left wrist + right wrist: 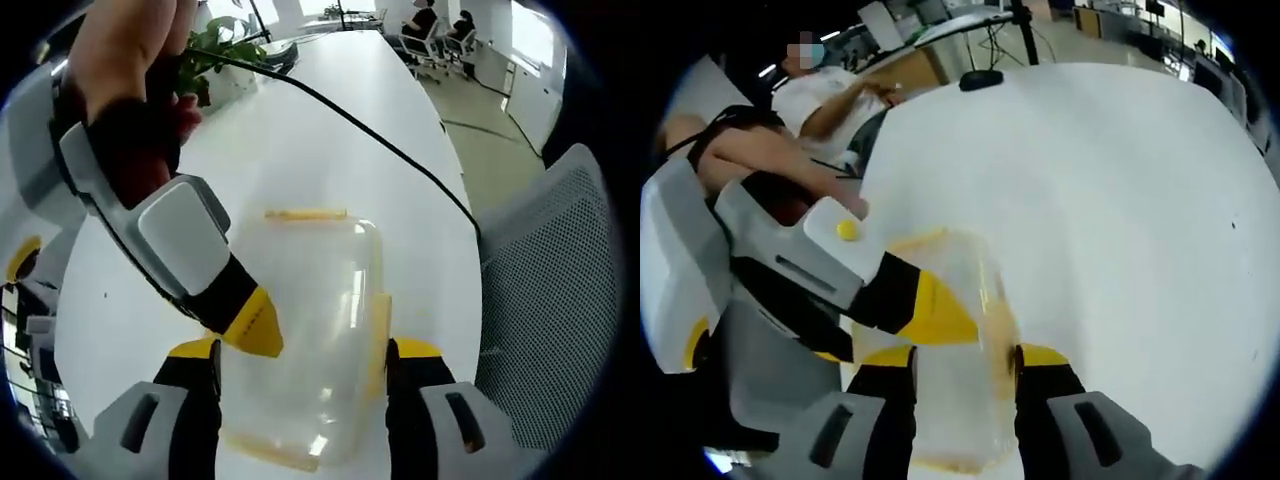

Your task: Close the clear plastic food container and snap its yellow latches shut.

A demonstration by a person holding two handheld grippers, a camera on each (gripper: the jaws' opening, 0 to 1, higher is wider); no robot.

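Observation:
A clear plastic container (310,330) with its lid on lies on the white table (300,140). Yellow latches show at its far edge (305,213), its right side (380,325) and its near edge. My left gripper (305,365) is open, one jaw on each side of the container. The right gripper's yellow fingertip (255,325), held by a hand, rests on the lid near the left edge. In the right gripper view, my right gripper (962,370) is open over the container (960,290), and the left gripper's yellow fingertip (935,310) reaches in from the left.
A grey mesh chair (560,290) stands at the table's right edge. A black cable (380,135) runs across the table toward a potted plant (215,50). A seated person (830,100) is beyond the table (1120,200), near a black stand base (980,78).

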